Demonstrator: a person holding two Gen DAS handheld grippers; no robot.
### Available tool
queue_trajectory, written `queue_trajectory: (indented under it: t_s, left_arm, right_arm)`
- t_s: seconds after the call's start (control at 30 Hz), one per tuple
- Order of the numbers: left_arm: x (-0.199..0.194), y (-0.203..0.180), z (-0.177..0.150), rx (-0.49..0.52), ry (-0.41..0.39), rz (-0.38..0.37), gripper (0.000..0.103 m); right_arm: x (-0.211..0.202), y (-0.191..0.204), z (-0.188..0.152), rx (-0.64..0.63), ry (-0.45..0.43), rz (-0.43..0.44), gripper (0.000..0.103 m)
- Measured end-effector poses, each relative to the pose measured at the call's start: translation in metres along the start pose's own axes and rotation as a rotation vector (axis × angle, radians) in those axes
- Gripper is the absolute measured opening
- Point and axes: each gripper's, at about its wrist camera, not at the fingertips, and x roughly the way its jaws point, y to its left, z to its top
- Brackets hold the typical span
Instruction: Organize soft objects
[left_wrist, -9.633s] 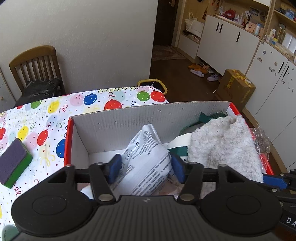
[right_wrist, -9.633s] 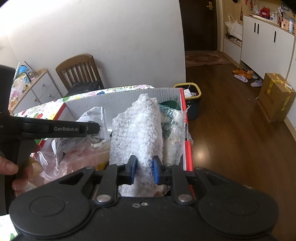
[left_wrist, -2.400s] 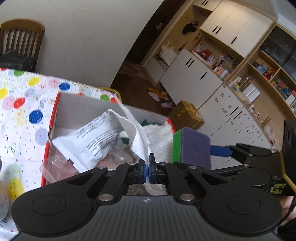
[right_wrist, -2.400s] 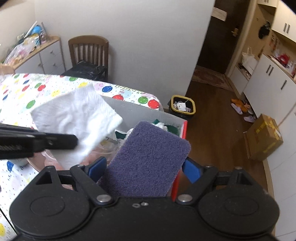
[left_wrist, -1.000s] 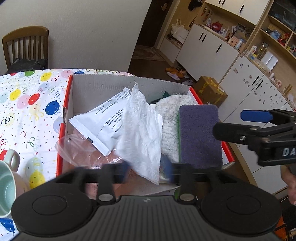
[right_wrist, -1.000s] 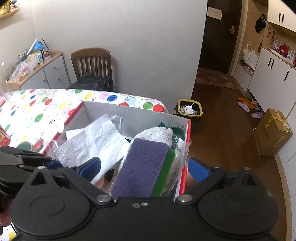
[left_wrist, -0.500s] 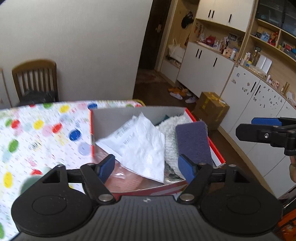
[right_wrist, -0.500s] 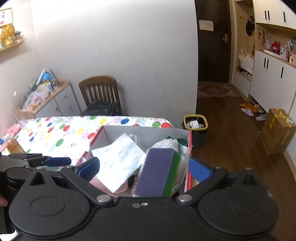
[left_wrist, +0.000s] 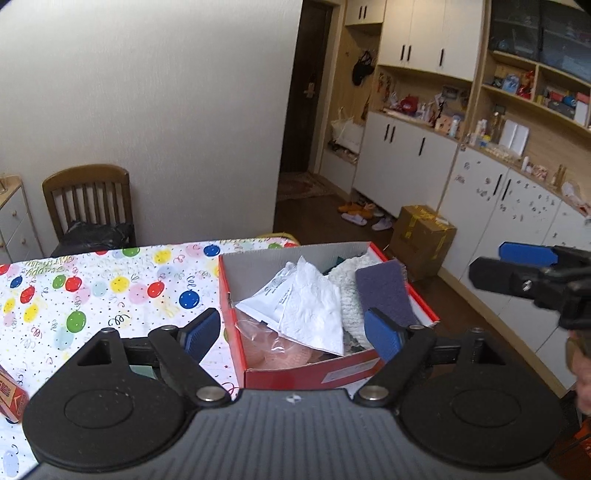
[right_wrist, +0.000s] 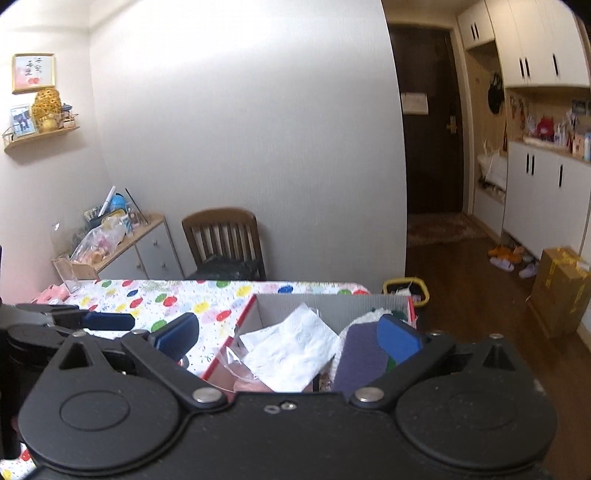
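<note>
Now my left tool (left_wrist: 291, 334) was opening wide with nothing between its jaws; my right tool (right_wrist: 288, 332) stood spread and empty, the red box (left_wrist: 306, 373) at twelve o'clock holding the purple sponge (left_wrist: 384, 291).

I can read no writing: print on the white packet (left_wrist: 272, 295) and framed picture (right_wrist: 33, 72) is too small.

Red box (left_wrist: 332, 373) holds tissue (left_wrist: 314, 314), purple sponge (left_wrist: 384, 291).
</note>
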Motion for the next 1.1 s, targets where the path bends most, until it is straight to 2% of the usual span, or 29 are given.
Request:
queue_trajectory:
  t_s: [0.03,0.1,0.33,0.5,0.77,1.1]
  left_arm:
    - [-0.005,0.001,-0.001,0.000,-0.006,-0.008,0.097]
    - [-0.015,0.002,-0.004,-0.002,-0.014,-0.014,0.102]
    - [-0.045,-0.001,-0.015,0.002,-0.037,-0.024,0.102]
    - [-0.058,-0.005,-0.027,0.001,-0.044,-0.002,0.102]
    - [-0.075,-0.017,-0.044,0.030,-0.082,0.037,0.102]
    - [-0.083,-0.018,-0.047,0.021,-0.095,0.037,0.102]
  right_arm:
    - [-0.003,0.004,-0.002,-0.005,-0.011,-0.006,0.103]
    - [-0.011,0.010,-0.006,0.010,-0.030,-0.009,0.103]
    - [-0.030,0.023,-0.027,0.061,-0.043,-0.021,0.103]
    - [-0.044,0.033,-0.036,0.059,-0.067,-0.069,0.103]
    - [-0.054,0.048,-0.047,0.034,-0.087,-0.102,0.103]
    - [-0.057,0.052,-0.051,0.022,-0.089,-0.103,0.103]
